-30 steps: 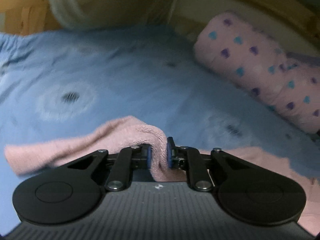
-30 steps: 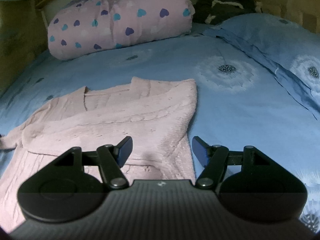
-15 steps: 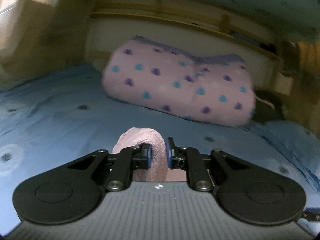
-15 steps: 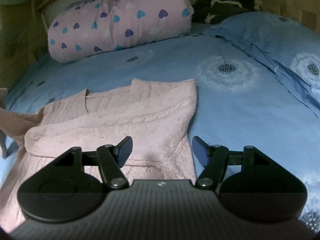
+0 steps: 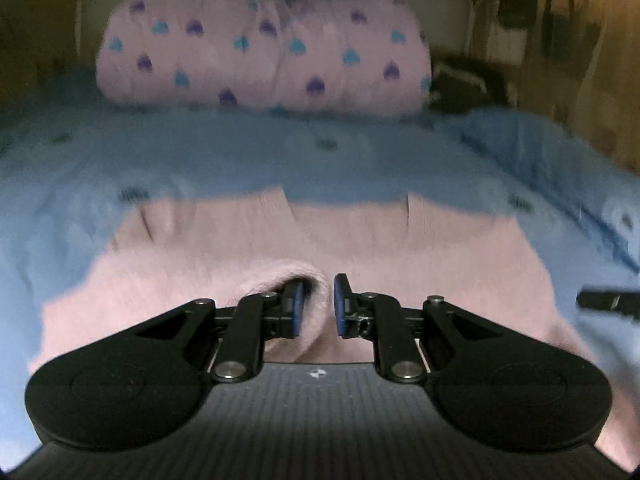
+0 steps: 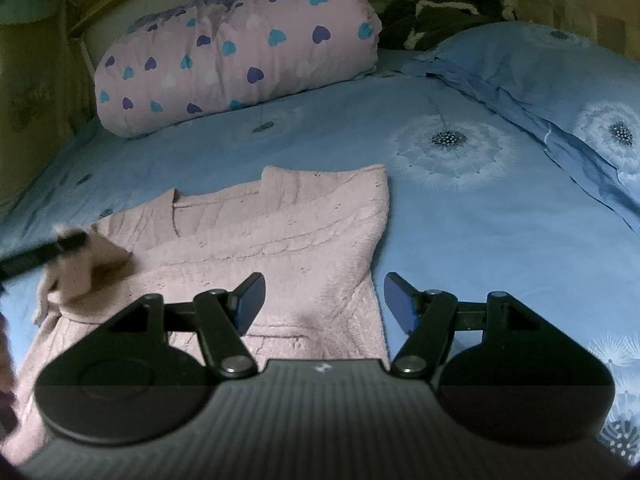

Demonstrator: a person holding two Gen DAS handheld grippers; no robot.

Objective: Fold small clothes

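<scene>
A pink knitted sweater (image 6: 280, 240) lies flat on the blue bedsheet (image 6: 460, 220), neckline away from me. My left gripper (image 5: 317, 306) pinches the sweater's sleeve cuff (image 5: 312, 320) and holds it over the sweater's body (image 5: 400, 248); its jaws are starting to open with the fabric still between the pads. In the right wrist view the left gripper (image 6: 60, 244) comes in from the left with the raised sleeve (image 6: 92, 268). My right gripper (image 6: 324, 300) hovers open over the sweater's right edge, holding nothing; its fingertip (image 5: 608, 300) shows at the right of the left wrist view.
A rolled pink quilt with hearts (image 6: 240, 60) lies across the head of the bed. A blue pillow (image 6: 560, 80) sits at the right, with dark clothing (image 6: 440, 12) behind it. Bare blue sheet lies to the right of the sweater.
My left gripper has swung in from the left with the sleeve, carrying it across onto the sweater's body. The right gripper has stayed put.
</scene>
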